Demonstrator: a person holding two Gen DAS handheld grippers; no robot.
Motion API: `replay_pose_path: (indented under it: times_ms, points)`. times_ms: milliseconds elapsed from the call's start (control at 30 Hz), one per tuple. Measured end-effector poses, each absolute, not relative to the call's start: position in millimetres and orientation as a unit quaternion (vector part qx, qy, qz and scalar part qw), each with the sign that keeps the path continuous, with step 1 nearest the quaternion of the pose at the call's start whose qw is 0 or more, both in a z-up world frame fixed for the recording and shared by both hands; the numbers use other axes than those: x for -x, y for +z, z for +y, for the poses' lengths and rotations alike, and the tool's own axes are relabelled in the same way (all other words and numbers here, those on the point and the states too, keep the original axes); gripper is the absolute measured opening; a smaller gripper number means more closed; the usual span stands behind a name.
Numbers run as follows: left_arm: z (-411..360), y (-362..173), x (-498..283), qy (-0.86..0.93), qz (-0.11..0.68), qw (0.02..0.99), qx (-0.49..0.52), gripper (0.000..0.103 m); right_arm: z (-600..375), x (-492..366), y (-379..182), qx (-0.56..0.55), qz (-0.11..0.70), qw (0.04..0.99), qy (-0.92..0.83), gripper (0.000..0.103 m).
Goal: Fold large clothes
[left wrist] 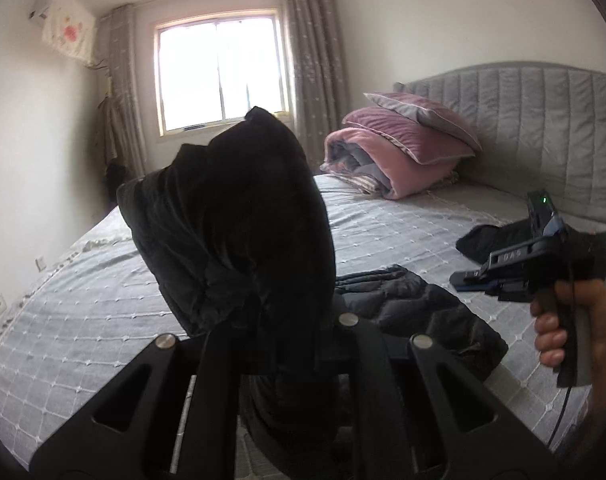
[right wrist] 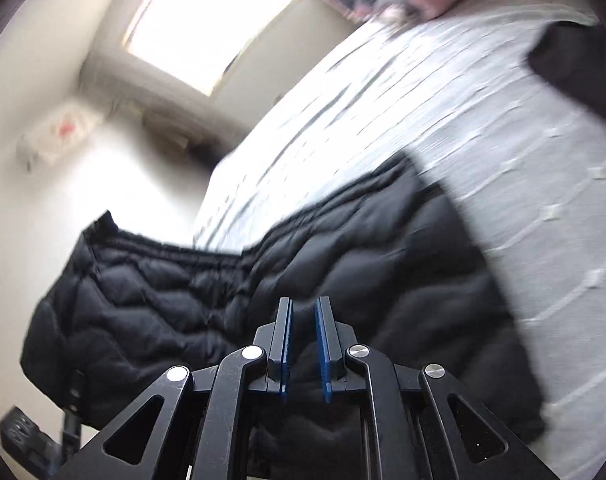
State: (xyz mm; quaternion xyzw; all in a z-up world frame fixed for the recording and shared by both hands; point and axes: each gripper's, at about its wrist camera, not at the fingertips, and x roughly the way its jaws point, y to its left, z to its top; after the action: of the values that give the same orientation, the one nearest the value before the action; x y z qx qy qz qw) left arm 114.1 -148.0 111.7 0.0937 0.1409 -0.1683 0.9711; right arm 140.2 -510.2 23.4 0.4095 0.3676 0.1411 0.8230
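Note:
A black quilted puffer jacket (right wrist: 343,264) lies partly on the grey bed. My left gripper (left wrist: 279,320) is shut on a bunched part of the jacket (left wrist: 239,216) and holds it raised above the bed; its fingertips are hidden by the fabric. The rest of the jacket (left wrist: 423,308) trails on the bedspread. My right gripper (right wrist: 303,344) hovers over the jacket with its blue pads (right wrist: 325,344) a small gap apart and nothing between them. It also shows in the left wrist view (left wrist: 475,280), held in a hand at the right. The right wrist view is motion-blurred.
The bed has a grey checked bedspread (left wrist: 103,300) and a grey padded headboard (left wrist: 543,128). Pink pillows and a folded pink quilt (left wrist: 403,148) are stacked by the headboard. Another dark garment (left wrist: 487,240) lies at the right. A window with curtains (left wrist: 219,72) is behind.

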Motion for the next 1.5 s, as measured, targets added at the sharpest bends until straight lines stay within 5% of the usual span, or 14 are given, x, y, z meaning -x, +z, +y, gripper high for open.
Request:
replay_pose_path:
  times_ms: [333,467,600,667,733,900,1067,1100,1133,1167,1367,1500]
  points:
    - [-317,25,-123,-0.29,0.233,0.88,-0.296,0.017,-605,-110,-2,-0.457,0.355,0.815,0.043,0.013]
    - [-336,-2,-118,-0.313,0.255,0.859,-0.315,0.03,-605,-118,-18,-0.456,0.388,0.799,0.057,0.013]
    - [-306,24,-119,-0.371,0.295,0.852,-0.224,0.045,-599,-125,-18,-0.448,0.397,0.797,0.085,0.015]
    - [-285,37,-116,-0.394,0.31,0.847,-0.179,0.052,-601,-127,-13,-0.455,0.387,0.795,0.104,0.026]
    - [-264,48,-109,-0.403,0.317,0.846,-0.142,0.058,-601,-125,-5,-0.462,0.375,0.796,0.107,0.066]
    - [-198,63,-119,-0.362,0.337,0.868,-0.048,0.065,-589,-122,41,-0.42,0.326,0.837,0.125,0.07]
    - [-138,51,-163,-0.266,0.373,0.887,0.056,0.065,-517,-149,60,-0.287,0.364,0.875,0.136,0.067]
    - [-127,44,-173,-0.256,0.381,0.884,0.088,0.065,-503,-157,56,-0.256,0.382,0.881,0.113,0.056]
    - [-118,34,-182,-0.252,0.388,0.879,0.115,0.065,-494,-163,51,-0.235,0.397,0.883,0.092,0.023]
    - [-109,25,-191,-0.25,0.395,0.872,0.143,0.065,-488,-166,46,-0.22,0.41,0.882,0.078,0.012]
    - [-91,-17,-230,-0.225,0.458,0.835,0.205,0.064,-496,-130,73,-0.227,0.377,0.892,0.101,0.009]
    - [-103,-26,-232,-0.237,0.474,0.822,0.207,0.07,-511,-139,37,-0.223,0.437,0.869,0.064,0.013]
